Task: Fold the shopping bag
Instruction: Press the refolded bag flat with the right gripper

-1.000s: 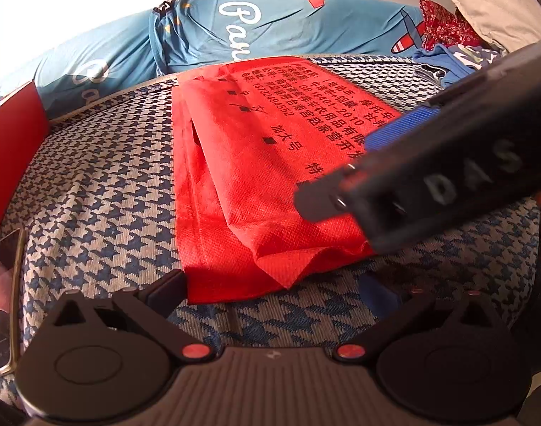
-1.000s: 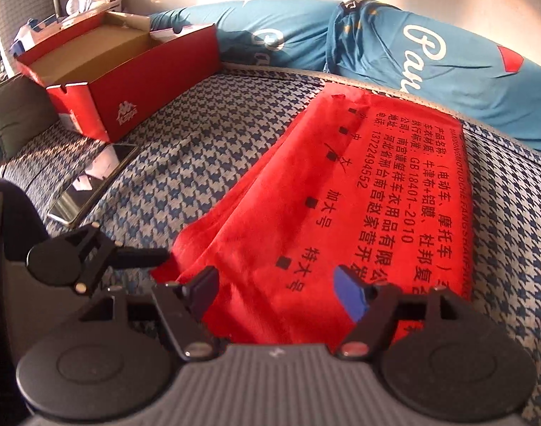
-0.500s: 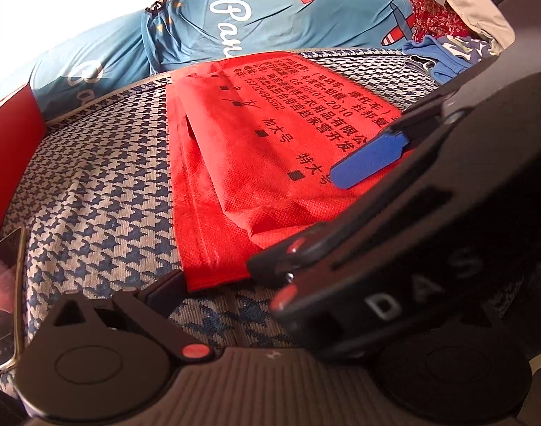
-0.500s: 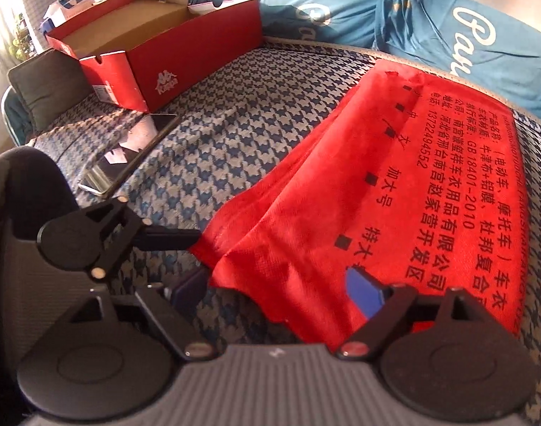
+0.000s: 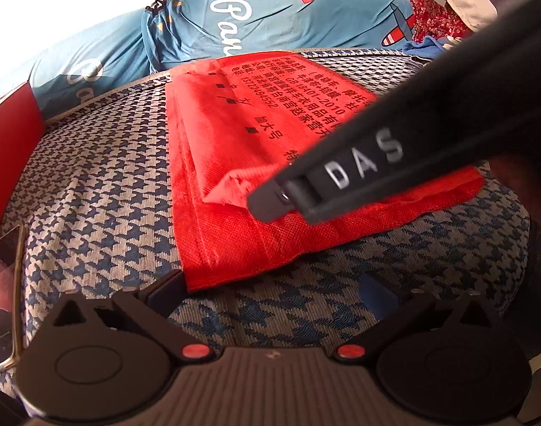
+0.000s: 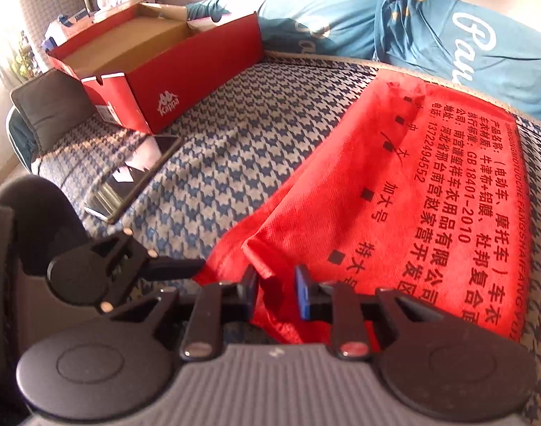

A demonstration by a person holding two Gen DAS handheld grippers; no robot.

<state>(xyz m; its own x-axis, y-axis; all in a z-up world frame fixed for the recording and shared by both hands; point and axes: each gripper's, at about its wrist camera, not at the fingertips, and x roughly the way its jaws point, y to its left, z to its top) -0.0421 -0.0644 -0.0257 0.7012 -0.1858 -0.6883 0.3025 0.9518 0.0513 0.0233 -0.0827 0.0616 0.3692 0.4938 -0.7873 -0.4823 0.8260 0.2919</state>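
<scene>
Across the middle of the left wrist view, the red shopping bag lies on a blue-and-white houndstooth bed cover, its near part folded into layers with black print on top. The right gripper reaches in from the upper right of the frame, its dark body marked with white letters, its tip pressed at the raised fold of the bag. At the bottom of the frame the left gripper is spread wide and empty, its left finger just touching the bag's near corner. A blue printed cushion fills the top.

In the right wrist view, the bag fills the right half of the frame. The right gripper at lower centre has just been closing, and its pads now pinch a bunched fold of the red fabric. The left gripper shows at lower left, its finger at the bag's corner. A red shoebox stands open at upper left, with a phone lying below it.
</scene>
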